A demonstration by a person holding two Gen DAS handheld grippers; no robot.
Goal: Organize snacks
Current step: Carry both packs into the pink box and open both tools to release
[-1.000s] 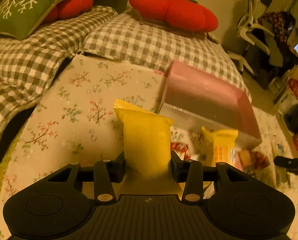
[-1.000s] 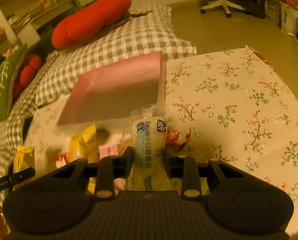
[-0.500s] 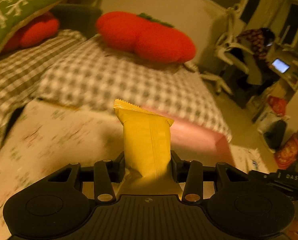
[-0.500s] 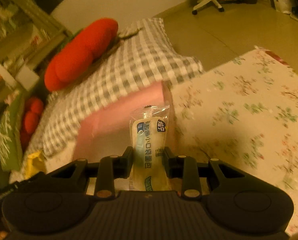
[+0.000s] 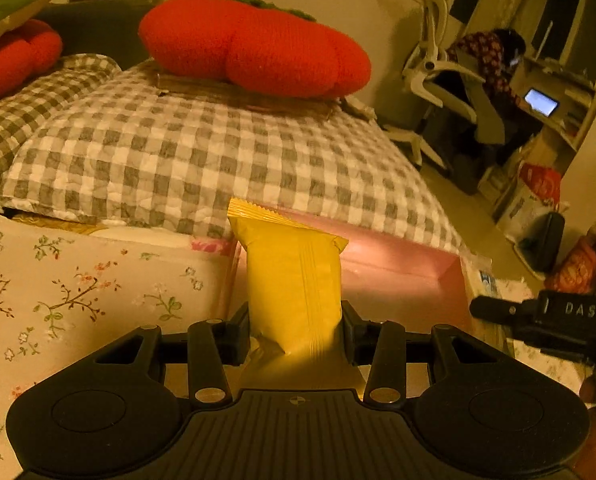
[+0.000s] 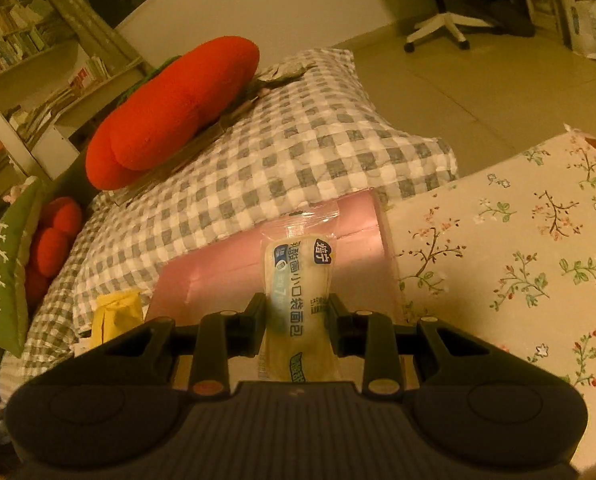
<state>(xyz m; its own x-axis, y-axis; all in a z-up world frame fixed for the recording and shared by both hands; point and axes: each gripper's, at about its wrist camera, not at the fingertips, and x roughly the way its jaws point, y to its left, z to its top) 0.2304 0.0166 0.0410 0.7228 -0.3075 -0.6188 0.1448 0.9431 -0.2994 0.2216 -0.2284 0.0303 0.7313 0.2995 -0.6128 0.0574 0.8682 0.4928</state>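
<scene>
Snack packets, two, one clamped in each hand-held gripper.

Left wrist view: left hand-held gripper point(image 5: 296, 330) is clenched on a plain yellow foil snack packet point(image 5: 294, 284), pads pressing its lower sides. Packet stands upright, crimped top edge uppermost. Behind and below it lies an open pink rectangular box point(image 5: 401, 276), interior bare where visible. Box rests on a flower-print cloth point(image 5: 78, 292) and touches the edge of a grey-and-white checked quilt point(image 5: 202, 160) at its far side. A red plush tomato-shaped cushion point(image 5: 254, 44) sits on the quilt further back. At right edge, part of the other black hand-held tool is visible beside the box, with fingertips point(image 5: 595, 440) of a hand in the lower right corner. A white swivel chair point(image 5: 437, 76) stands in the background.

Right wrist view: right hand-held gripper point(image 6: 296, 322) is clenched on a clear-wrapped pale bread packet with blue print point(image 6: 299, 292), held upright between the pads. Packet is in front of the pink box, near its right wall. The yellow packet appears at lower left, beside the box's left edge, over the checked quilt. Flower-print cloth spreads to the right. Red cushion lies on the quilt at upper left; a green pillow with white branch pattern point(image 6: 2, 268) at far left.
</scene>
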